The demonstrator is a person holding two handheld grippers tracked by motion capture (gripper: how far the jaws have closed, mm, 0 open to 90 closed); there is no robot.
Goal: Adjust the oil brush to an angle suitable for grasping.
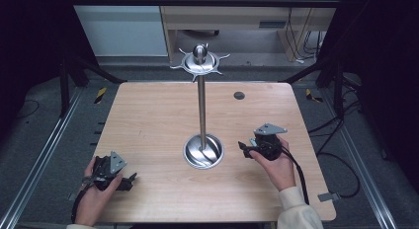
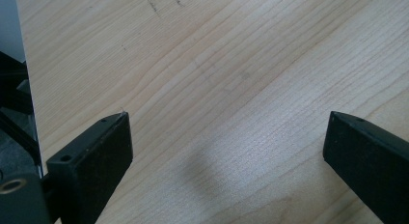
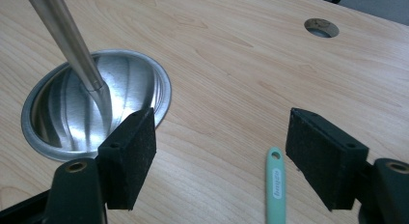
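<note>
Item in hand: mint-green utensil handle (image 3: 275,183), w/ hang hole at its tip and white lettering, flat on the wooden table (image 1: 148,115). It lies between the jaws of the right gripper (image 3: 222,151), nearer the right-hand jaw in the right gripper view, touching neither; rest of the utensil runs out the bottom edge of that view, so type can't be told. Just beside it, to the left in that view: the dished steel base (image 3: 53,113) of a utensil stand, pole (image 1: 201,105) rising upright from its centre to a hook crown (image 1: 199,61) w/ all hooks bare. Judgement: step is the pickup of the handle, prob. for hanging on the crown. To do it well: shift right gripper so the handle sits centred betw. the pads, lower until the pads straddle it close to the tabletop, close across the narrow width, keep the hole end free for a hook. Thin, flat, likely slick item – risk of it skating or pivoting if pinched off-centre; the inner jaw is close to the base rim, so watch clearance. Right fingers (image 3: 130,151): spread wide, released, holding nothing. Left gripper (image 1: 129,181): at near-left table corner, in the person's hand; fingers (image 2: 96,151) also wide apart, over bare wood, nothing between them. Grommet hole (image 1: 239,95) at far side, well clear.
</note>
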